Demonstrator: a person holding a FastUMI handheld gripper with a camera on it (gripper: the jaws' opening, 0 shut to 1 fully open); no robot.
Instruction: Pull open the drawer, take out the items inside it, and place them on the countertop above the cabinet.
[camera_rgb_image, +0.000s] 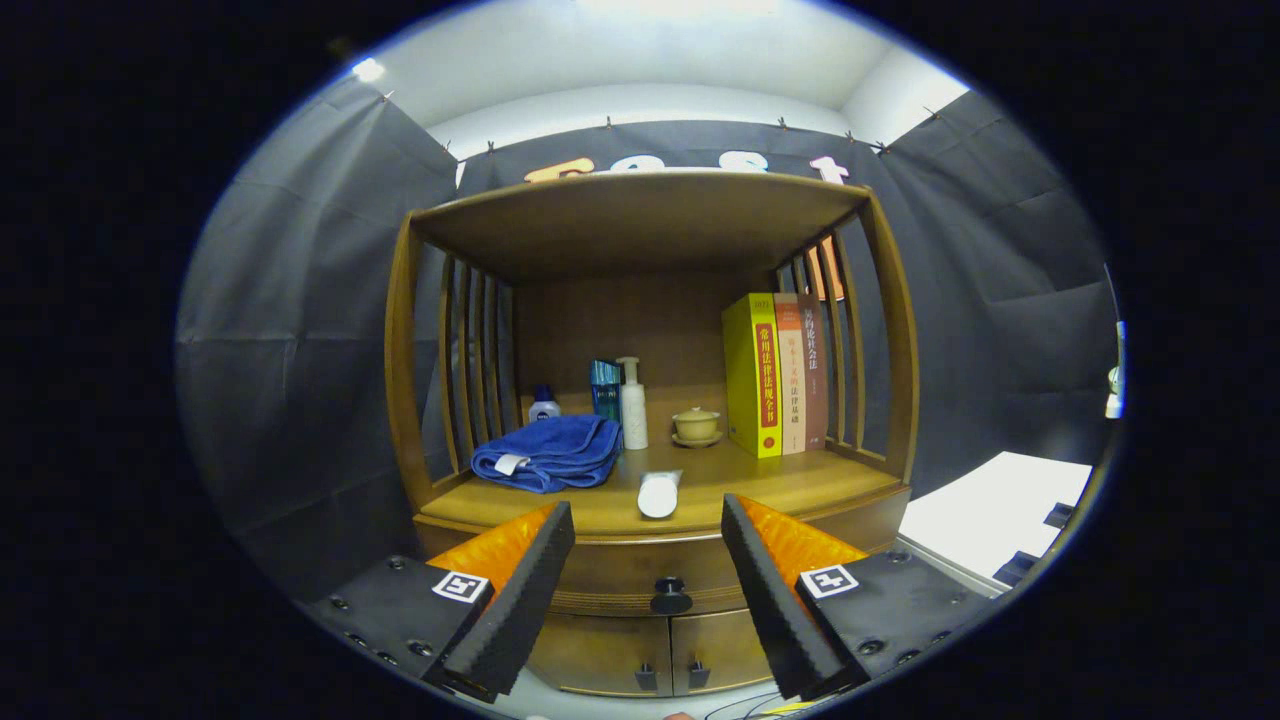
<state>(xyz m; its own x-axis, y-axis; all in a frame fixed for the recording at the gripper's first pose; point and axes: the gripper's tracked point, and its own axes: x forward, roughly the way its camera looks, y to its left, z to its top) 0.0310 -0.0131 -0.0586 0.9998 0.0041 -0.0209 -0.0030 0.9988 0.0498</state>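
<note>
A wooden cabinet stands straight ahead of me. Its drawer (620, 580) sits closed under the countertop (760, 485), with a dark round knob (671, 597) at its middle. My gripper (648, 520) is open, its fingers spread wide either side of the knob and a short way back from it, holding nothing. On the countertop lie a folded blue towel (548, 452) and a white tube (659, 494) near the front edge. What the drawer holds is hidden.
Further back on the countertop stand a white pump bottle (632, 403), a small blue-capped bottle (543, 403), a lidded cup on a saucer (696, 425) and three upright books (775, 375). Two small doors (650, 655) sit below the drawer. A white table (990, 525) is to the right.
</note>
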